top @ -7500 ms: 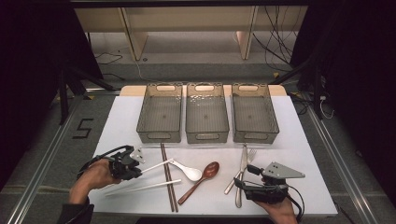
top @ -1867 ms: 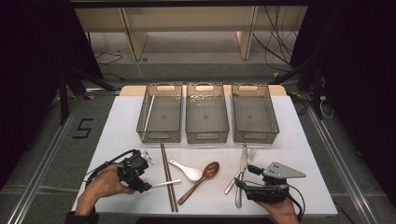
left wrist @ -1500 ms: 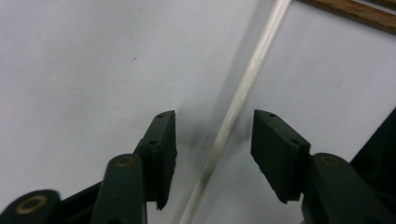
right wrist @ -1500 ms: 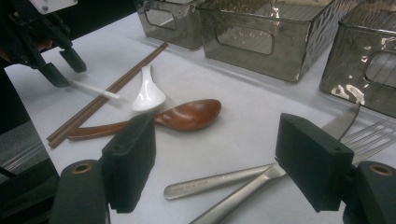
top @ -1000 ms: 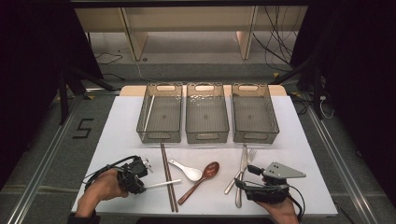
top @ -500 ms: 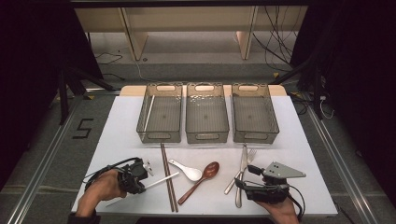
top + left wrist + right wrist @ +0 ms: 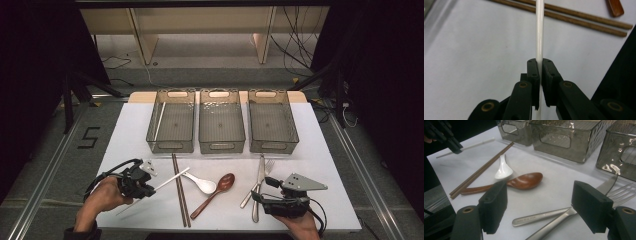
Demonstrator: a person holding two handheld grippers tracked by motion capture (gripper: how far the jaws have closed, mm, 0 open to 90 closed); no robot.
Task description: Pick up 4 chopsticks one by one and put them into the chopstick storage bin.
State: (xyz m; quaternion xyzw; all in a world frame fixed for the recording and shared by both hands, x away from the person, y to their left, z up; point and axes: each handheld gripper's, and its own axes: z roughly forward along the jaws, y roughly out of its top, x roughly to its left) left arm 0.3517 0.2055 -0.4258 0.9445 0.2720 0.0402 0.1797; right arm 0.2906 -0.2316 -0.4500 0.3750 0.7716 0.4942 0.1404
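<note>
left gripper [image 7: 150,189]: jaws just closed, clamped on white chopstick [image 7: 172,179]
chopstick axis: diagonal, far tip toward table's [image 7: 320,150] back-right, lifted
right gripper [image 7: 541,207]: jaws wide, nothing held

Three bins [image 7: 222,122] behind utensils (row across table [image 7: 125,130]); chopsticks [image 7: 180,192] left of spoons [image 7: 215,192], knife [image 7: 258,192] right.

I work in a lab-style recording booth: black curtains [image 7: 30,65] on both sides, loose cables [image 7: 300,45] on the far floor, metal rails [image 7: 45,170] and a taped number [image 7: 89,137] left of my white table [image 7: 320,145].
</note>
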